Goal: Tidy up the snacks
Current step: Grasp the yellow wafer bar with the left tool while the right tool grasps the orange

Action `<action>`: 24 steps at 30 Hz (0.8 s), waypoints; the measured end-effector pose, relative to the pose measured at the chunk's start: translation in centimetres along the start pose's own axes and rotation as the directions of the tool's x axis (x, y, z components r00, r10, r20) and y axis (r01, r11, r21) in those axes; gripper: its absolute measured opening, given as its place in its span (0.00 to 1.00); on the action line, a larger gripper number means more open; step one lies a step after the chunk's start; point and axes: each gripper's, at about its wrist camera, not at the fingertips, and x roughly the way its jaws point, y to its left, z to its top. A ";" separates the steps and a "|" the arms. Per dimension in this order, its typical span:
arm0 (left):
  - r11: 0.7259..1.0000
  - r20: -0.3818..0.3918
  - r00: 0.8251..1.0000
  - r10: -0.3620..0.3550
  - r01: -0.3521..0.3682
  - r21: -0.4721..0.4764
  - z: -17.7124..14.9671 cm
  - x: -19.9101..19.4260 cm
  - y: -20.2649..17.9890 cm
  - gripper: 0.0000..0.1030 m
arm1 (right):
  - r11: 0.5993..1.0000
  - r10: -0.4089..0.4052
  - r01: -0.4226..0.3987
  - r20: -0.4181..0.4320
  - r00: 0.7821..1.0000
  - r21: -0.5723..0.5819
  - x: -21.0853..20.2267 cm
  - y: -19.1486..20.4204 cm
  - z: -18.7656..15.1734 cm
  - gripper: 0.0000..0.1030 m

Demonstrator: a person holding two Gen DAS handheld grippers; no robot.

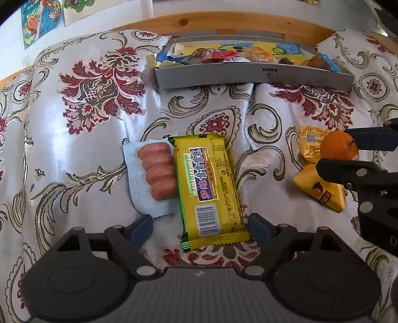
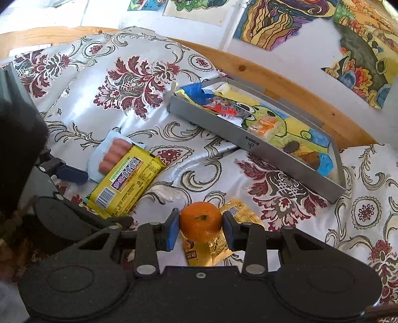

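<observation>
L gripper jaws wide, straddling yellow packet, sausages at its left. R gripper clamps mandarin above tablecloth. Carry level to tray at far right; release low, avoid rolling.

Floral brocade tablecloth spread under and ahead of both tools. Wooden table edge beyond it. Coloured drawings on wall, far ahead.
</observation>
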 end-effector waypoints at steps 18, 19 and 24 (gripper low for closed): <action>1.000 0.022 1.000 0.001 0.000 -0.015 -0.2 -0.3 -0.4 0.54 | 1.000 -0.013 0.013 -0.008 1.000 0.005 0.5 0.1 -0.2 0.38; 1.000 0.026 1.000 0.006 -0.006 -0.002 -0.3 -0.4 -0.6 0.54 | 1.000 -0.012 0.012 -0.007 1.000 0.004 0.5 0.0 -0.2 0.38; 1.000 0.039 0.999 -0.007 0.007 -0.008 -0.6 -0.9 -0.4 0.52 | 1.000 -0.014 0.014 0.001 1.000 0.001 0.4 0.1 -0.1 0.38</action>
